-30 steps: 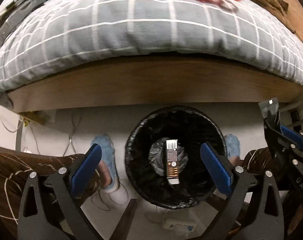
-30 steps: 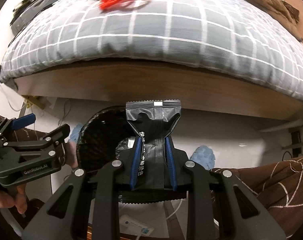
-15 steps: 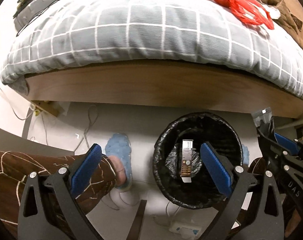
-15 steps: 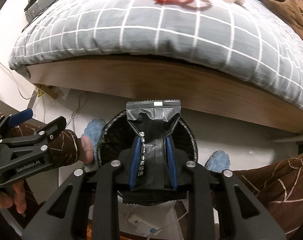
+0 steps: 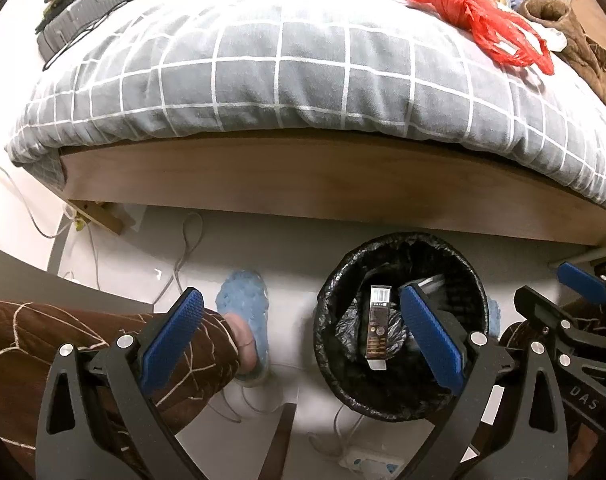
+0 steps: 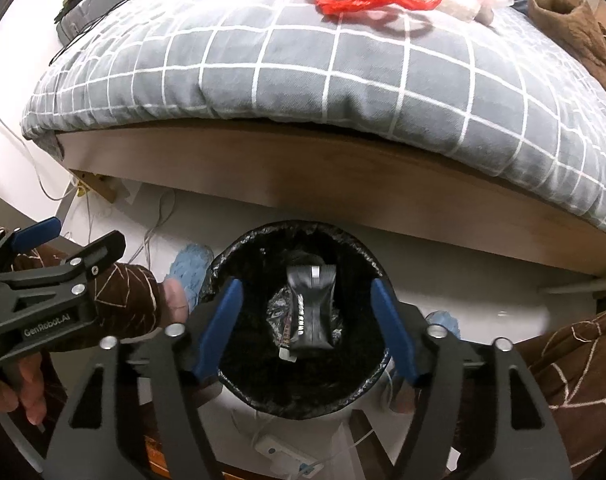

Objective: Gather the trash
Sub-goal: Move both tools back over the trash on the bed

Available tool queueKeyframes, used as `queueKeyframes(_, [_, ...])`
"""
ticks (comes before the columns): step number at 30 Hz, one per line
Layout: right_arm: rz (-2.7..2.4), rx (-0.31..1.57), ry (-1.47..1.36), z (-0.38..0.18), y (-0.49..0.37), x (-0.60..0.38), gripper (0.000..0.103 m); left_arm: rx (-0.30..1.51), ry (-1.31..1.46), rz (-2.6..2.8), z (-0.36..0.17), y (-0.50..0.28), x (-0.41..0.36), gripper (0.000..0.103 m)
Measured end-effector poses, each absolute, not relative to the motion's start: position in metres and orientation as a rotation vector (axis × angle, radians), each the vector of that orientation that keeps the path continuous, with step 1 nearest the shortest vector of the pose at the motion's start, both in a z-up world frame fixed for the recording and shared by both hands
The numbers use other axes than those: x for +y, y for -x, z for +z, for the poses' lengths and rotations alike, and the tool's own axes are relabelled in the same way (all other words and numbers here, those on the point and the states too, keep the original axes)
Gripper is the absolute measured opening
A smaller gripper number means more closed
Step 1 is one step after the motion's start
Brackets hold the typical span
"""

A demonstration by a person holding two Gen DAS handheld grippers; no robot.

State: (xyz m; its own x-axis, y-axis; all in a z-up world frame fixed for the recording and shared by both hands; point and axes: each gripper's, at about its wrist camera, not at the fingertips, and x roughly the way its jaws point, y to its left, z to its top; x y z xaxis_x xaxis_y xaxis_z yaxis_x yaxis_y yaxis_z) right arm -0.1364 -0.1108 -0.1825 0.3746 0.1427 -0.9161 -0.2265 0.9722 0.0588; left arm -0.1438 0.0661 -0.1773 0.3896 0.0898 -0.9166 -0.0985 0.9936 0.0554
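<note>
A round bin lined with a black bag (image 6: 239,250) stands on the floor by the bed. My right gripper (image 6: 305,290) hangs right above it, its jaws opening, with nothing touching the blue pads. A black snack packet (image 6: 311,308) lies loose inside the bin, beside a dark slim box (image 5: 379,328). My left gripper (image 5: 299,296) is open and empty, left of the bin (image 5: 335,276). The left gripper (image 6: 83,236) also shows at the left of the right wrist view, in a person's hand.
The wooden bed frame (image 5: 303,176) with a grey checked duvet (image 5: 263,68) overhangs behind the bin. A red plastic bag (image 5: 475,20) and brown garment (image 5: 559,20) lie on the bed. Blue slippers (image 5: 243,308), cables and a power strip (image 5: 367,462) are on the floor.
The right gripper moved over the bin and opened; the black packet left its pads and dropped into the bin. The left gripper drifted left, away from the bin.
</note>
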Motion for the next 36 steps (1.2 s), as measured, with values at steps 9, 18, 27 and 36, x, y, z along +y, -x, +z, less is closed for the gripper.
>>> queueKeyframes(9, [0.159,1.064,0.099,-0.156,0.135,-0.132,0.095,1.112,0.015,0.102,-0.153,0.14,0.063,0.097])
queueKeyframes(18, [0.092,0.912,0.099,-0.099,0.115,-0.163,0.095,1.007,-0.003,0.076,-0.105,0.115,0.055,0.097])
queueKeyframes(27, [0.065,0.846,0.096,-0.064,0.069,-0.183,0.095,0.942,0.0,0.068,-0.066,0.067,0.052,0.097])
queueKeyframes(36, [0.047,0.817,0.085,-0.049,0.006,-0.2,0.095,0.909,0.016,0.056,-0.047,0.006,0.044,0.097])
